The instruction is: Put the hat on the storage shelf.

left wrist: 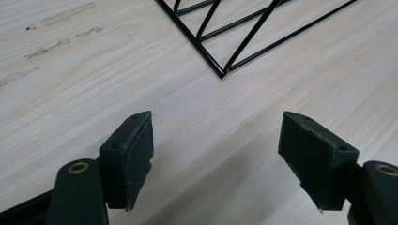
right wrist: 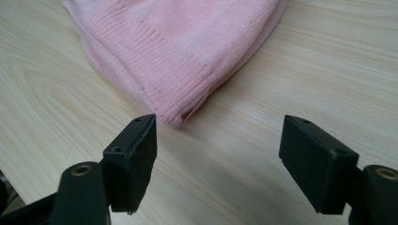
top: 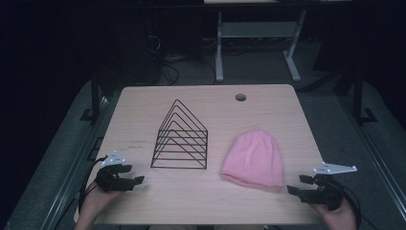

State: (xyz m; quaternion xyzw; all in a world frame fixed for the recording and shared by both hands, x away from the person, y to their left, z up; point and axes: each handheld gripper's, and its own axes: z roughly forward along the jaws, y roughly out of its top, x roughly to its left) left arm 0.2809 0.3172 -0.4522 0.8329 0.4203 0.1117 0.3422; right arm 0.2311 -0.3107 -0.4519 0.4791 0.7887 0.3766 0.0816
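Note:
A pink knit beanie [top: 253, 160] lies flat on the right half of the wooden table [top: 201, 103]. Left of it stands a black wire rack [top: 181, 138] shaped like nested triangles. My left gripper [top: 135, 174] rests near the front left edge, open and empty, with the rack's corner [left wrist: 220, 72] a short way ahead of its jaws. At the front right my right gripper [top: 296, 184] is open too, its jaws apart just short of the beanie's ribbed corner [right wrist: 173, 117], not touching it.
A round cable hole [top: 240, 97] sits near the table's far edge. Beyond the table stands a white desk frame [top: 219, 48] with cables on a dark floor. Faint scuff marks [left wrist: 51, 44] streak the wood left of the rack.

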